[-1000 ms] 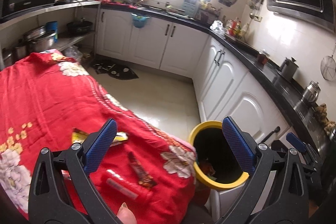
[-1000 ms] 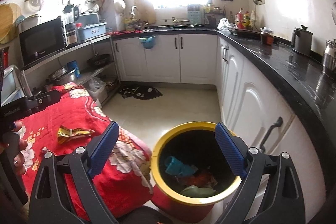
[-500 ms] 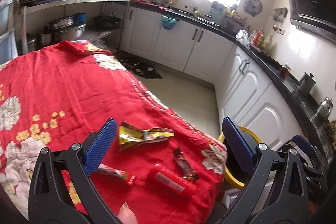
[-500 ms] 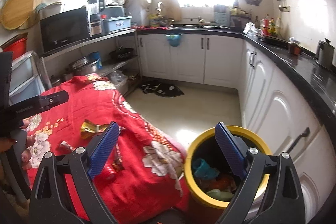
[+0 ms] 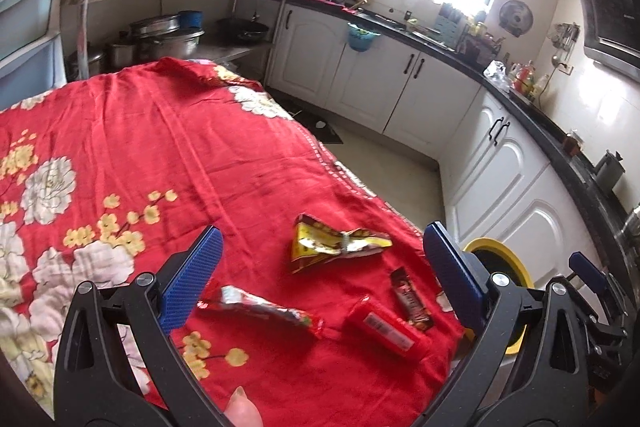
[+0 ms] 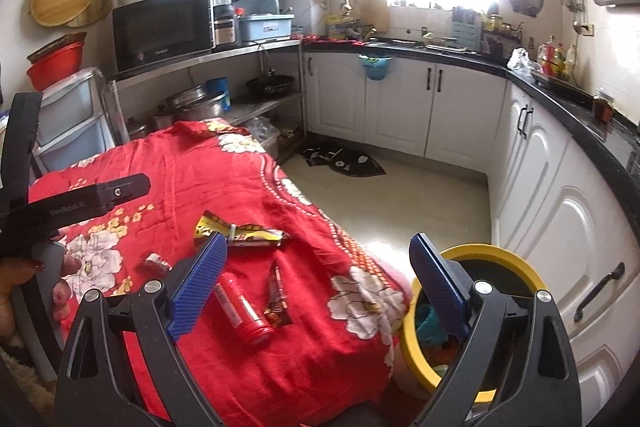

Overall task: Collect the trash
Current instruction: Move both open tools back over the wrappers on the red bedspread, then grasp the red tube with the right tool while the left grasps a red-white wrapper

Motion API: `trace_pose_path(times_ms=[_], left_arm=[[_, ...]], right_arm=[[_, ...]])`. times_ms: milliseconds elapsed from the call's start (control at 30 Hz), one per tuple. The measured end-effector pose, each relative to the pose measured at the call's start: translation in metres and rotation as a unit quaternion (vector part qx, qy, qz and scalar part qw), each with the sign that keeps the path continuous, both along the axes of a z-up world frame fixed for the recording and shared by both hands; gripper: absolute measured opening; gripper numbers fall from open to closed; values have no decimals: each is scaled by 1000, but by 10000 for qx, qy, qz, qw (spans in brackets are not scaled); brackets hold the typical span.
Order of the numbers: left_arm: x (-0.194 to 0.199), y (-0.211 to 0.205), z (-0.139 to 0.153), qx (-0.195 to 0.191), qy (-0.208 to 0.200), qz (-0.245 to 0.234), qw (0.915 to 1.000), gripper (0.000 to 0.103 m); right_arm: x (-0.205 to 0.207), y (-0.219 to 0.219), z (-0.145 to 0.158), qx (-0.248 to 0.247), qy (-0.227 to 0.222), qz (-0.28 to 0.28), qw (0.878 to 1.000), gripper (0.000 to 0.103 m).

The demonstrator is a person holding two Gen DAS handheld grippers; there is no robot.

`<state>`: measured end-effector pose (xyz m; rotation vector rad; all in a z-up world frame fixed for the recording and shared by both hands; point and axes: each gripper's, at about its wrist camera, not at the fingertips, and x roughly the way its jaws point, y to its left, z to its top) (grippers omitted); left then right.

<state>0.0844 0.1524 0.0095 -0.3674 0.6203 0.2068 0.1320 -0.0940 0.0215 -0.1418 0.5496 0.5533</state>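
Yellow wrapper between left claw jaws

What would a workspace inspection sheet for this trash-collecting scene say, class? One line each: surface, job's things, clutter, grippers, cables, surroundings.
Surface: red floral cloth covers the table.
Job's things: yellow crumpled wrapper, long foil wrapper, brown bar wrapper, red tube on the cloth; yellow-rimmed bin beside the table, already holding trash.
Clutter: nothing seen.
Grippers: left gripper and right gripper open, empty.
Cables: nothing seen.
Surroundings: microwave, white cabinets, floor mat.
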Motion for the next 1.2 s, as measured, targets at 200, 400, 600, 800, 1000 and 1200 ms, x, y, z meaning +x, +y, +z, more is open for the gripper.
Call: trace_pose_path(times_ms=[200, 400, 600, 800, 1000, 1200], left_arm=[[-3, 4, -9, 119, 172, 74, 9998, 92], [-2, 9, -24, 151, 430, 128, 9989, 92], [1, 13, -46, 83, 804, 94, 9967, 92], [-2, 22, -67, -459, 1021, 37, 9937, 81], [-3, 32, -88, -1289, 1186, 13, 9845, 63], [3, 40, -103, -1776, 1319, 176, 9751, 59]], right_arm=[[-2, 16, -8, -111, 106, 258, 9995, 90], [-1, 30, -18, -260, 206, 490, 9982, 90], [5, 44, -38, -499, 562, 773, 9942, 90], [9, 59, -63, -716, 932, 1040, 9876, 82], [14, 74, -84, -978, 1127, 1261, 9807, 68], [22, 87, -104, -1212, 1312, 1398, 9739, 55]])
